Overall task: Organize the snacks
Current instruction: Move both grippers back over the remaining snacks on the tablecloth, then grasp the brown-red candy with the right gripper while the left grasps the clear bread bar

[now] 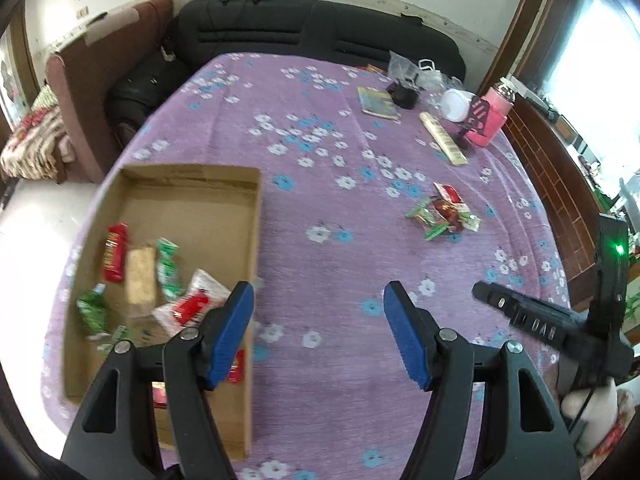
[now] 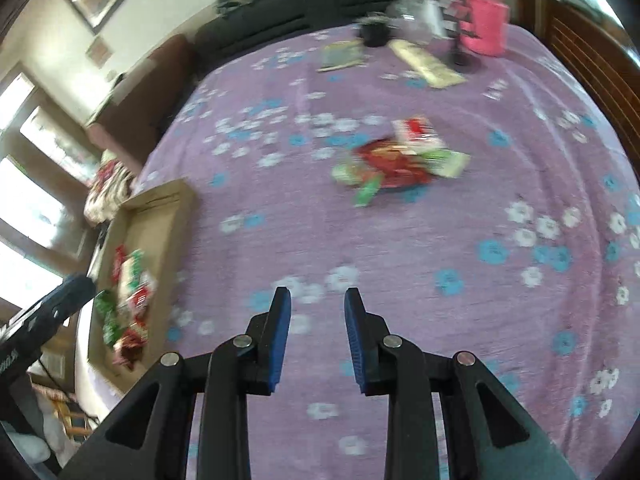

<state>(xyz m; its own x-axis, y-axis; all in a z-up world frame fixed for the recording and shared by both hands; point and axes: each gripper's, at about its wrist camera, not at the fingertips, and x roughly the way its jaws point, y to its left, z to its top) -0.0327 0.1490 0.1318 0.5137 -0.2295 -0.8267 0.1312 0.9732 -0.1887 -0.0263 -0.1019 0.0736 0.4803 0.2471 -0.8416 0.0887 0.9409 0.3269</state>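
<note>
A shallow cardboard box (image 1: 188, 178) lies at the left of the purple flowered table; it also shows in the right wrist view (image 2: 160, 216). It holds several snack packs (image 1: 136, 272) in red, green, tan and white. A small pile of loose snacks (image 1: 444, 210) lies on the cloth to the right, and shows blurred in the right wrist view (image 2: 400, 160). My left gripper (image 1: 318, 296) is open and empty, over the box's right wall and the cloth. My right gripper (image 2: 317, 300) is open and empty above bare cloth, short of the pile.
At the far right of the table stand a pink bottle (image 1: 494, 114), a white jar (image 1: 456, 106), a black item (image 1: 404, 96), a booklet (image 1: 378, 102) and a long flat box (image 1: 442, 138). A dark sofa (image 1: 320, 32) runs behind the table. The other gripper's body (image 1: 560, 320) is at right.
</note>
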